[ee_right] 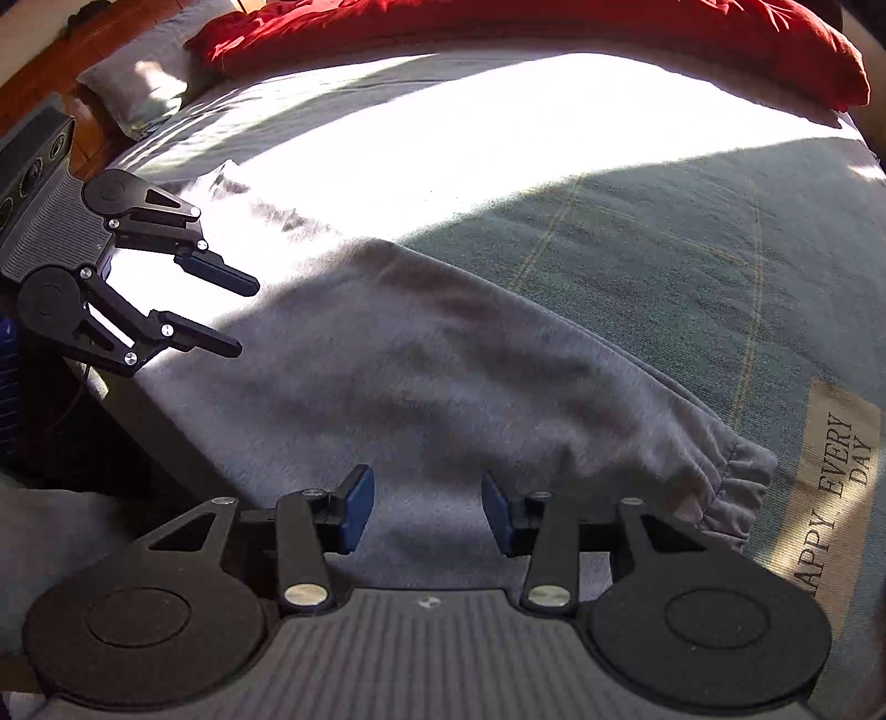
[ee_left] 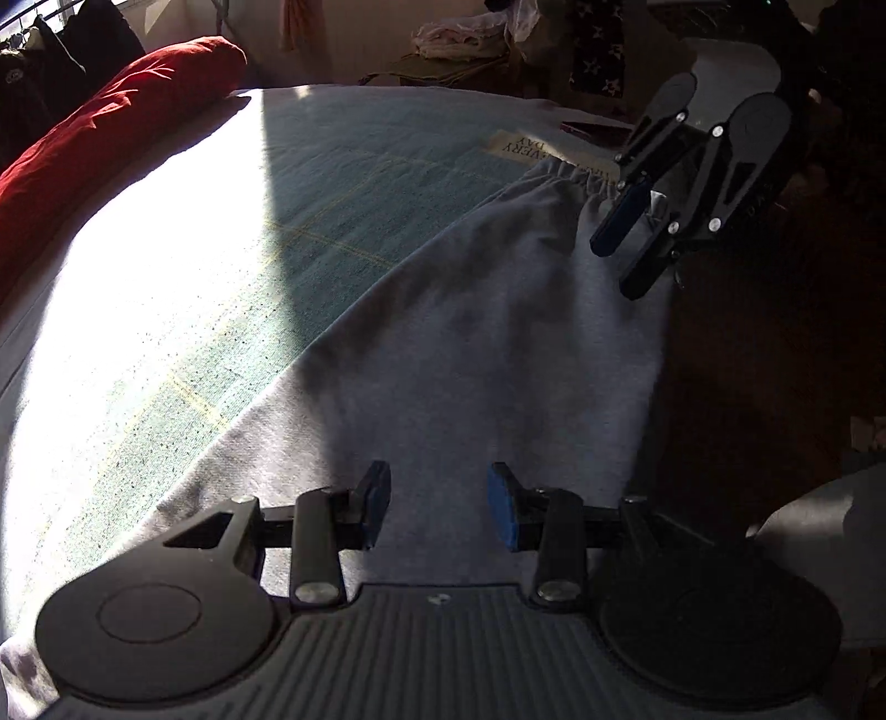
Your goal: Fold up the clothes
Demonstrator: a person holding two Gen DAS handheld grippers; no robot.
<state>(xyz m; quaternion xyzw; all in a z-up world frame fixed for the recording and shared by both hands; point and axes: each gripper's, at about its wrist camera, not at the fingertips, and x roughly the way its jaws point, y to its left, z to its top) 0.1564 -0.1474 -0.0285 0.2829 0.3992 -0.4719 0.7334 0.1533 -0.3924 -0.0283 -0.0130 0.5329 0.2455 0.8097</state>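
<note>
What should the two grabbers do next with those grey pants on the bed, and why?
Probably lower both and pinch the cloth. The grey pants lie flat along the edge of the bed, not yet folded. The left gripper and the right gripper both have jaws apart with nothing between them, the right one near the gathered cuff, so neither has a hold yet.

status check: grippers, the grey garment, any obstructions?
Left gripper open, empty, over grey sweatpants. Right gripper open, empty, near elastic cuff. Garment lies flat along bed edge. Nothing on it; red pillow far side.
</note>
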